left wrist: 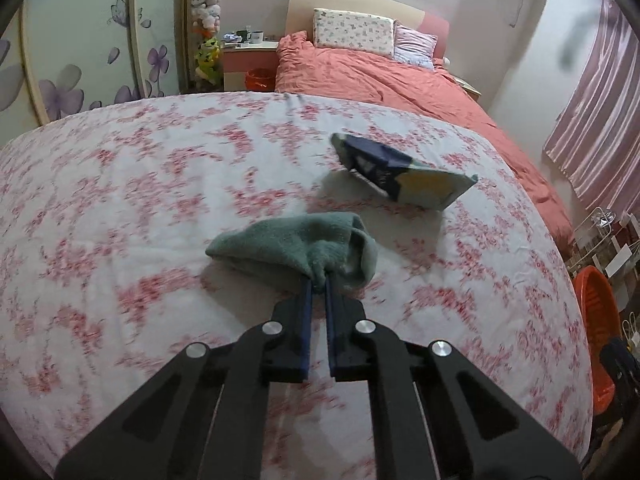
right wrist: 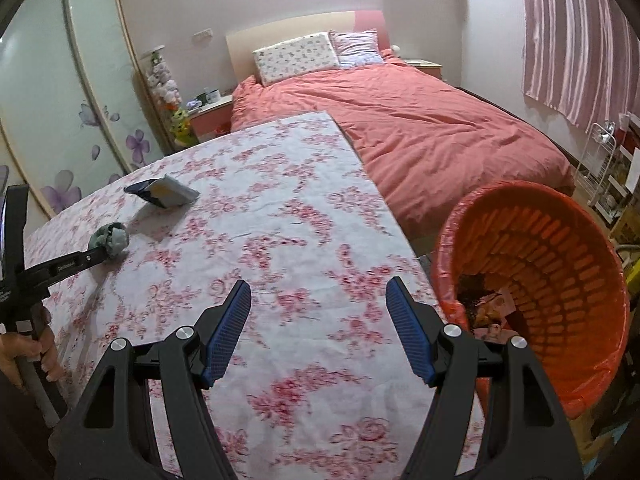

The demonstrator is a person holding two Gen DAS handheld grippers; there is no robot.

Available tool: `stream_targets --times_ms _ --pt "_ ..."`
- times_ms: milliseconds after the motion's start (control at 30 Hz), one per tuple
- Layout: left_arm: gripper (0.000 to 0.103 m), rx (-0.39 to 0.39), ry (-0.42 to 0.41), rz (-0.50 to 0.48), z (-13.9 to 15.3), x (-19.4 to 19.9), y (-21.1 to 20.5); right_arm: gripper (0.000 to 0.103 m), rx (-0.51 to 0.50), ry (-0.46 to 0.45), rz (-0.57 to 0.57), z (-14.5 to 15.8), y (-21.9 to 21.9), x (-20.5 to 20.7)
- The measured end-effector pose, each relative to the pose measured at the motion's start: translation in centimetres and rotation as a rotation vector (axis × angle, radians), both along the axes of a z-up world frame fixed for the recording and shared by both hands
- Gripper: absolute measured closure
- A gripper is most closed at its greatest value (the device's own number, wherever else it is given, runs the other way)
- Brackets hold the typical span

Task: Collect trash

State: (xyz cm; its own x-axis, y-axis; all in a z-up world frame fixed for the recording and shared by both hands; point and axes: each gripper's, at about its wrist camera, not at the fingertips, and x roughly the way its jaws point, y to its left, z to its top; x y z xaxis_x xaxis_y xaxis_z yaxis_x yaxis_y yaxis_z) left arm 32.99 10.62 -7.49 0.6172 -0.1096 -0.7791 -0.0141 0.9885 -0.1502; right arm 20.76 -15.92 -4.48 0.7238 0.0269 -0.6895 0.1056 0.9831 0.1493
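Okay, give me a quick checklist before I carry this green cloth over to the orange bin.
1. Left hand-held gripper shut on the green cloth: ok.
2. Grip depth: only a bunched edge is pinched, most of the cloth hangs free: not ok, it might slip.
3. Orange bin open and beside the table's right edge: ok.
4. Room in the bin: some trash at the bottom, plenty of space: ok.
5. Right hand-held gripper open, empty, between cloth and bin: not ok, may need moving aside.
6. Blue and yellow packet lying on the tablecloth, not yet collected: ok for later.
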Motion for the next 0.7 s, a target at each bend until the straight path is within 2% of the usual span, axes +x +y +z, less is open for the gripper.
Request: stream_targets --times_ms 33,100,167,233,367,433,500,533,567,633,667,700 --pt "0.094 0.0 0.002 0.003 0.0 -0.2 0.4 0.033 -0.001 0.001 0.005 0.0 0.2 0.1" --pt "0.086 -0.003 0.004 0.015 -0.1 -0.8 1.1 0.033 0.0 0.004 0.011 -0.2 0.5 0.3" --pt "0.061 -0.018 -0.001 0.026 0.0 -1.3 1.6 0.033 0.005 0.01 0.018 -0.4 0.8 0.6" --pt "0.051 -0.028 -0.013 0.039 0.1 -1.5 1.7 0.033 0.008 0.015 0.023 -0.6 1.0 0.7" --pt "0.04 -0.045 -0.016 0.05 0.2 -0.9 1.2 0.033 -0.003 0.02 0.036 -0.8 1.7 0.8" --pt "0.038 -0.04 -0.02 0.061 0.1 -0.3 0.8 0.033 -0.007 0.023 0.037 -0.9 1.8 0.9" --pt "0.038 -0.025 -0.016 0.076 -0.2 0.4 0.6 0.033 -0.008 0.029 0.035 -1.0 1.9 1.1" --pt "0.041 -0.016 -0.004 0.085 -0.5 1.0 0.6 0.033 -0.008 0.032 0.035 -1.1 1.9 1.2" --pt "0.054 -0.011 0.01 0.086 -0.9 1.5 0.5 0.033 -0.008 0.035 0.035 -1.1 1.9 1.3" --pt "0.069 0.011 0.014 0.088 -1.1 2.0 0.7 0.033 -0.01 0.04 0.039 -1.2 2.1 1.6" --pt "0.082 0.013 0.013 0.079 -1.1 2.0 0.8 0.033 -0.012 0.041 0.042 -1.2 2.2 1.9" --pt "0.085 0.003 0.018 0.067 -1.1 2.0 1.1 0.033 -0.012 0.04 0.045 -1.2 2.3 2.0"
